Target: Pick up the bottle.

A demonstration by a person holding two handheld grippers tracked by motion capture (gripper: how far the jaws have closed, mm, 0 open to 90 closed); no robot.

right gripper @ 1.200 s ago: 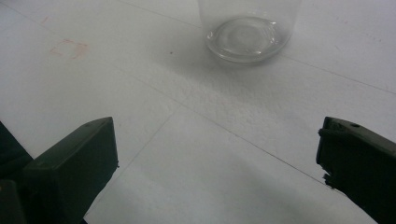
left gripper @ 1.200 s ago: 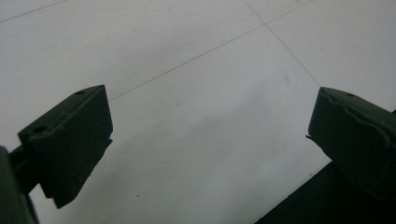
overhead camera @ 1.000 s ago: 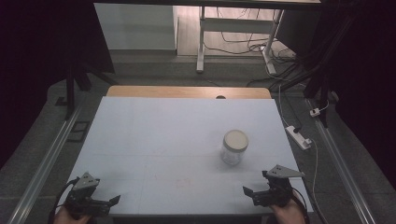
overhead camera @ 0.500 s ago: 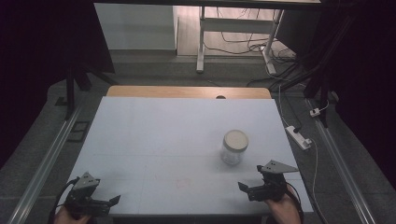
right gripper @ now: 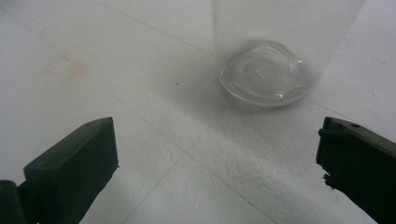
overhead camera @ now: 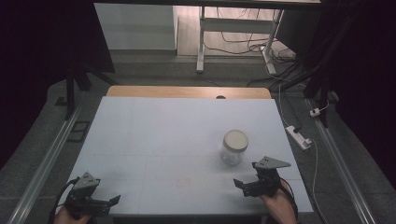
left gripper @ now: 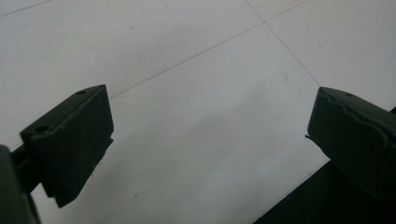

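Both claws spread, clear jar on desk
Right claw near jar, empty; left claw near-left corner, empty

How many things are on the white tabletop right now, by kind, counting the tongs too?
Clear glass jar with a pale lid: 1
Handheld tongs: 2, the left tongs and the right tongs, both open and empty
Total: 3

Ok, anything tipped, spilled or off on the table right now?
Nothing stands out. The clear glass jar with the pale lid stands upright and closed on the white table; only a faint reddish stain marks the surface near the right gripper.
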